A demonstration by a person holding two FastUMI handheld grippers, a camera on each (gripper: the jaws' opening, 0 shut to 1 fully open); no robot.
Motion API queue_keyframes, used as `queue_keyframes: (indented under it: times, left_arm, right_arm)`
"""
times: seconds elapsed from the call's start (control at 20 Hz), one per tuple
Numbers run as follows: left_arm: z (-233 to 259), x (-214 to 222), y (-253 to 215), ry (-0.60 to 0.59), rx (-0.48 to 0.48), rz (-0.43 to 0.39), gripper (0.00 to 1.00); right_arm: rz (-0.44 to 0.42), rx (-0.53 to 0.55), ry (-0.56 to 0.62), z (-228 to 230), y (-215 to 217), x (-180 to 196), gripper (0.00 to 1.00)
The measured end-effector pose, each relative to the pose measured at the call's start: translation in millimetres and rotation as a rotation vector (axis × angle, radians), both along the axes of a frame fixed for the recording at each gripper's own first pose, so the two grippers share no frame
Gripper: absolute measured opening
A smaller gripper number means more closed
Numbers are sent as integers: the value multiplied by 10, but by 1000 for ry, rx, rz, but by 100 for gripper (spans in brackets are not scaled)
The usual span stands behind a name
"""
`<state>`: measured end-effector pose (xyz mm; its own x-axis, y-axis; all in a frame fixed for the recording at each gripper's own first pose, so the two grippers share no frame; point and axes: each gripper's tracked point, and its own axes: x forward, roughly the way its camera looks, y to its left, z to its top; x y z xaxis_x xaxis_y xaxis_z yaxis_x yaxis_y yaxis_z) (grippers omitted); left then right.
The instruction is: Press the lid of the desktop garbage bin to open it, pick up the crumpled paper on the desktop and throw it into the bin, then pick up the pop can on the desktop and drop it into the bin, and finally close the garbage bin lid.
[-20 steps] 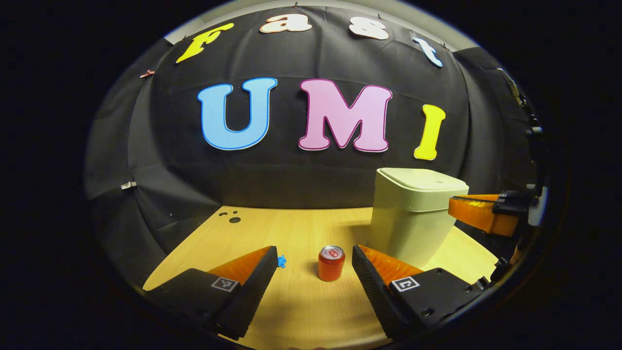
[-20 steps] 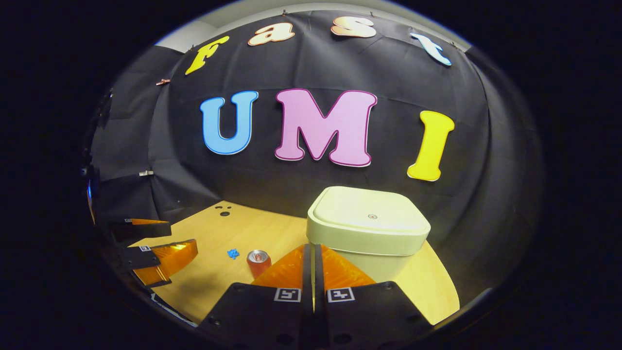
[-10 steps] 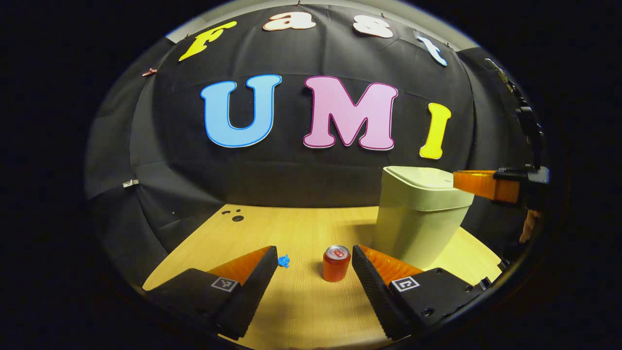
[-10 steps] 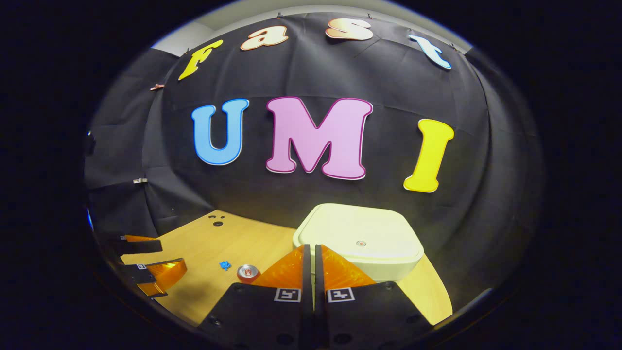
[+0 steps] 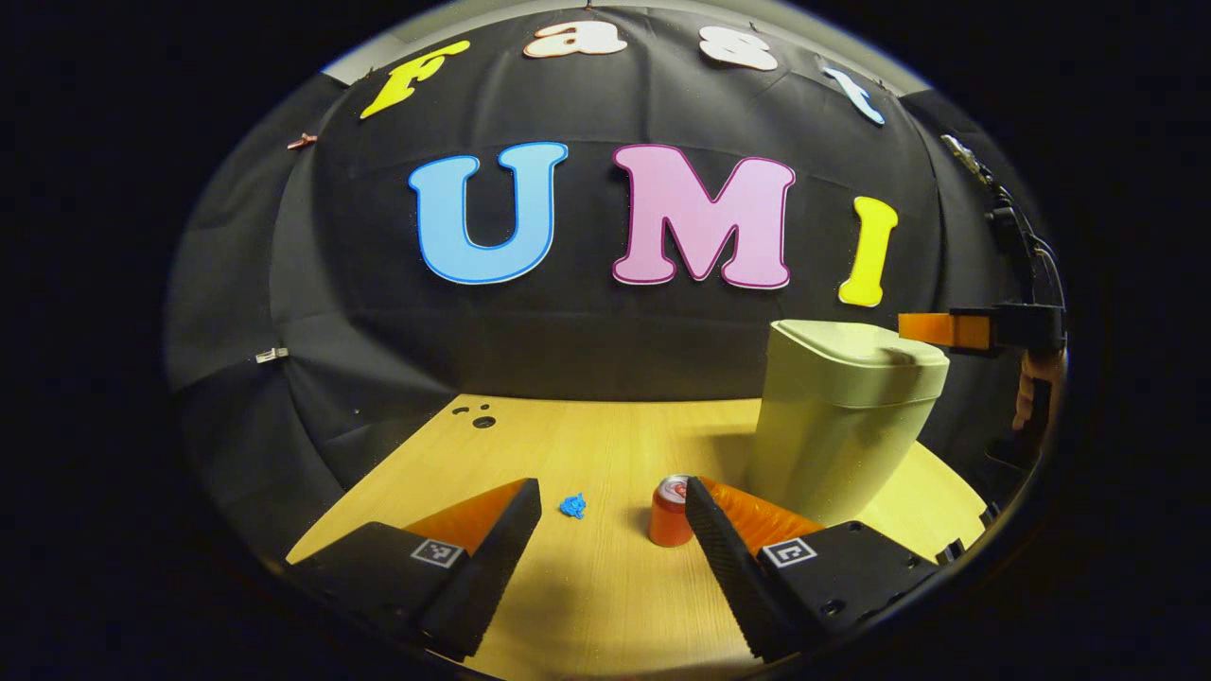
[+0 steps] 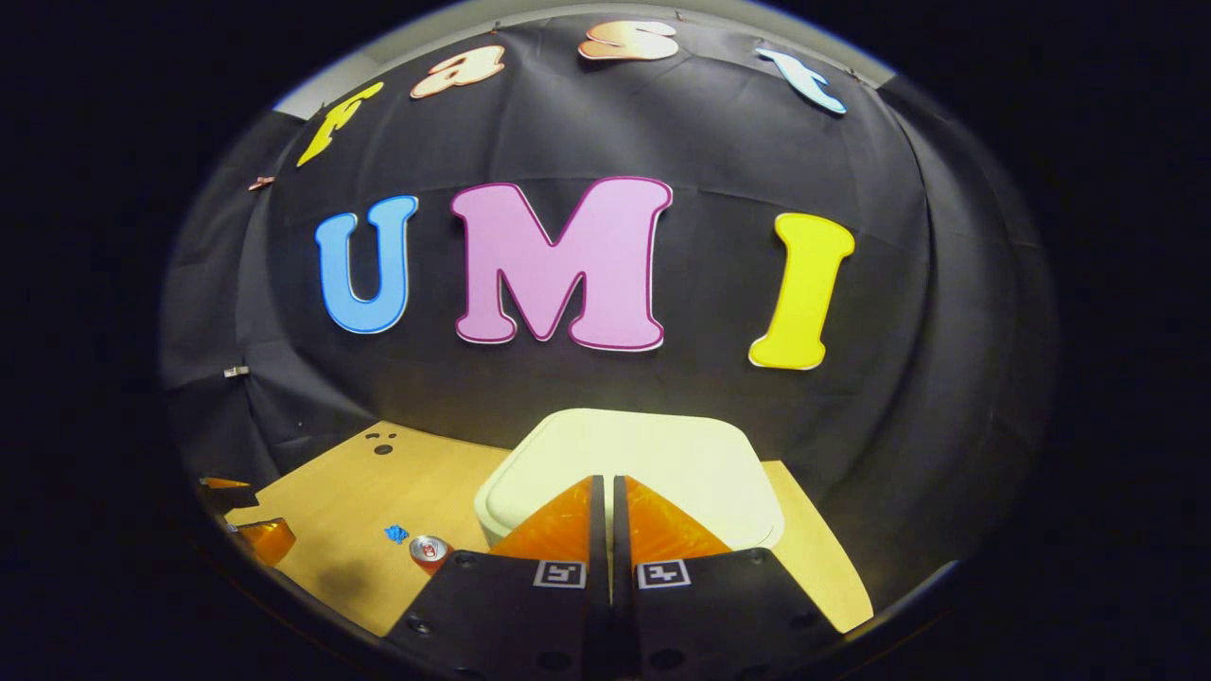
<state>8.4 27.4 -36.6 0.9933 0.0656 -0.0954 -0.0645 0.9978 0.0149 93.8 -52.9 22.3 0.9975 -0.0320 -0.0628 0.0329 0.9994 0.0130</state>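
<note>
The right hand-held gripper (image 6: 605, 484) has risen and travelled forward over the last second: it now stands above the garbage bin (image 5: 845, 416), its two fingers pressed together with nothing between them, tips poised over the near part of the lid (image 6: 653, 449). In the left gripper view the same tool appears at the far right, level with and just above the lid's top, where a second ago it sat lower, beside the bin's wall. Whether the tips already touch the lid cannot be told. The lid itself is down and flat; the bin is not yet open. The left hand-held gripper (image 5: 613, 494) hangs low over the counter (image 5: 587, 445) with its fingers spread wide and empty; it has drifted slightly, so that the pop can (image 5: 670, 512) now stands upright just beside its right finger, partly hidden by it, rather than midway in the gap. The crumpled paper (image 5: 572, 506), a small blue wad, lies on the counter to the left of the can, near it but apart, ahead of the open gap. Assessment: the task is at its first step, the lid press, with the right tool aligned for a downward push. Neither piece of rubbish has been collected. The left tool appears staged for the paper pickup once the bin opens.
</note>
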Motion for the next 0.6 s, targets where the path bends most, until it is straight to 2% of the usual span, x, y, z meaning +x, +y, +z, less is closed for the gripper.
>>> queue_keyframes:
  times: [0.4, 0.6]
  left_arm:
    - [-46, -85, 134, 15, 10, 51, 98]
    - [-101, -117, 60, 29, 27, 31, 98]
  right_arm:
    - [-44, -13, 35, -152, -111, 67, 5]
    - [-59, -9, 33, -172, -118, 50, 5]
